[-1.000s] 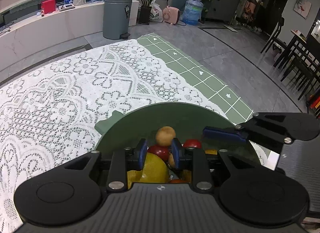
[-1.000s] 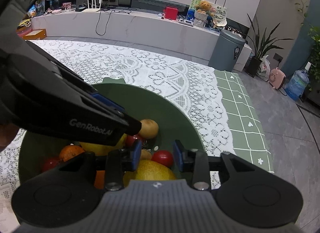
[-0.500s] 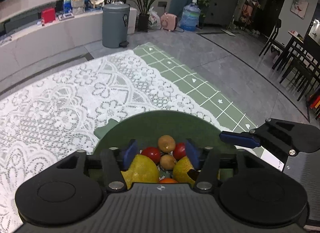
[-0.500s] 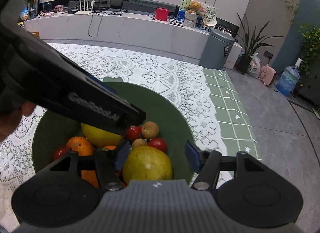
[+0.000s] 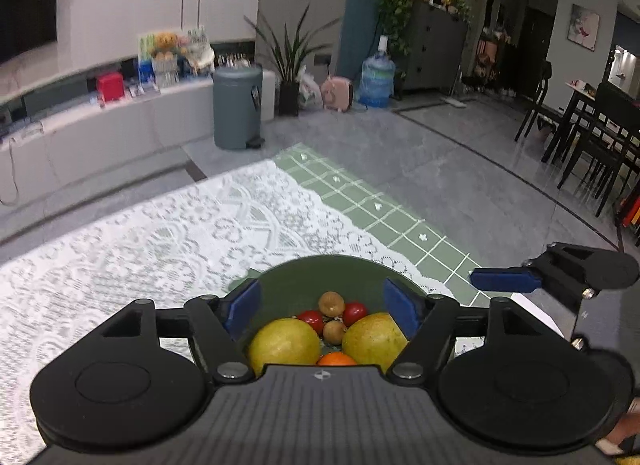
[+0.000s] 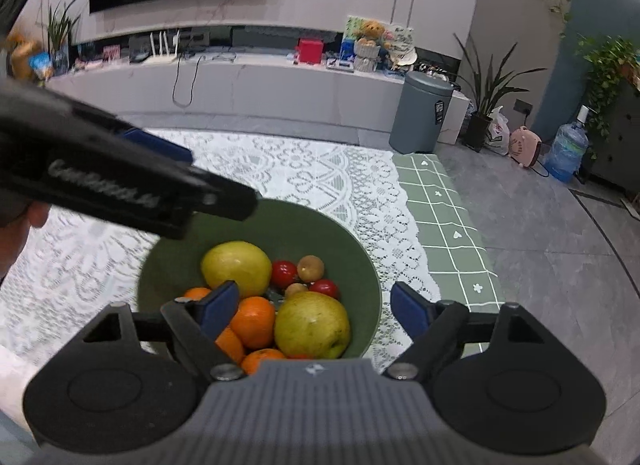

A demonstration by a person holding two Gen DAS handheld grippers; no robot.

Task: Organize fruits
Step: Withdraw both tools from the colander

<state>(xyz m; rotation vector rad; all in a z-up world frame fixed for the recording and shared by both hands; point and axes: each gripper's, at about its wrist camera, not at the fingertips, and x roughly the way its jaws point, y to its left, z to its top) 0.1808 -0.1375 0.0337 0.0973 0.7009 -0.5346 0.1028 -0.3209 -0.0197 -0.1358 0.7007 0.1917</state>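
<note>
Green bowl [image 6: 360, 265] sat on the lace-covered surface [image 6: 300, 169], holding all visible fruit: 2 yellow-green pears [image 6: 312, 325], oranges [image 6: 253, 321], cherry tomatoes [image 6: 285, 274] and small brown longan-like fruits [image 6: 311, 268]. Compared with 1 second earlier, both claws had spread from nearly closed to wide apart and had pulled up and back from the pile. Left claw [image 5: 322, 303] gaped empty above the bowl; right claw [image 6: 312, 305] likewise gaped empty, with nothing between its blue pads [image 6: 216, 307]. Judged meaning: each had just let go of a fruit into the bowl, so the sorting looked close to done, though fruit outside the frames cannot be ruled out.

Around: grey bin [image 6: 422, 117], potted plant [image 5: 290, 65], water jug [image 6: 566, 147], teddy bear [image 6: 370, 31] on the TV console, dining chairs [image 5: 592, 133]. In the right wrist view the left claw's body crossed over the bowl's rim, so the 2 tools crowded each other there; any next reach risked a bump.
</note>
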